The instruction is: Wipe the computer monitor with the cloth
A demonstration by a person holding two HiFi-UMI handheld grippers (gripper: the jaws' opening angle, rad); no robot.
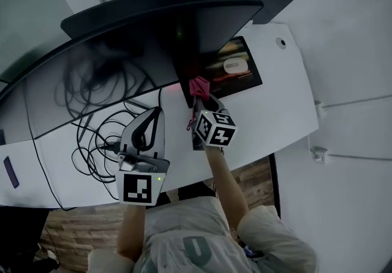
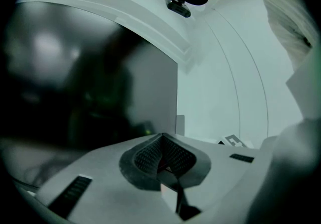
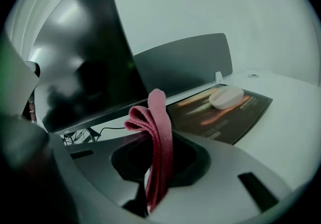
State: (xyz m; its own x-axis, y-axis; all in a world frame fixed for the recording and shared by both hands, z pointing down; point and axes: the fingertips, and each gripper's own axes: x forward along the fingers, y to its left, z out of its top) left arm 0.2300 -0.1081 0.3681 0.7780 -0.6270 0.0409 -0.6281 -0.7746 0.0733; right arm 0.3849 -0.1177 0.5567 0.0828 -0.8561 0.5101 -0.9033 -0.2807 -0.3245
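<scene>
Cables (image 1: 98,137) lie in a tangle on the desk (image 1: 275,112) below the left half of the monitor (image 1: 122,63). Just right of them, in front of the monitor's lower edge, the left gripper (image 1: 156,115) points toward the screen. Its own view shows the jaws pressed together with nothing between them, so it looks parked as a spare hand and has no part in the wiping.

Near the monitor's middle, close to its stand, the right gripper (image 1: 202,97) has its jaws clamped on the pink cloth (image 1: 199,87). The cloth is folded into a narrow strip, and a loop stands proud of the jaw tips (image 3: 159,132). Held this way, soft fabric would probably reach the glass before hard plastic does. The cloth sits just short of the dark screen, and I cannot tell whether it touches it, so the wipe seems about to start.

Right of the monitor, a mouse pad (image 1: 245,82) carries a white mouse (image 1: 233,65), well outside the cloth's likely path.
</scene>
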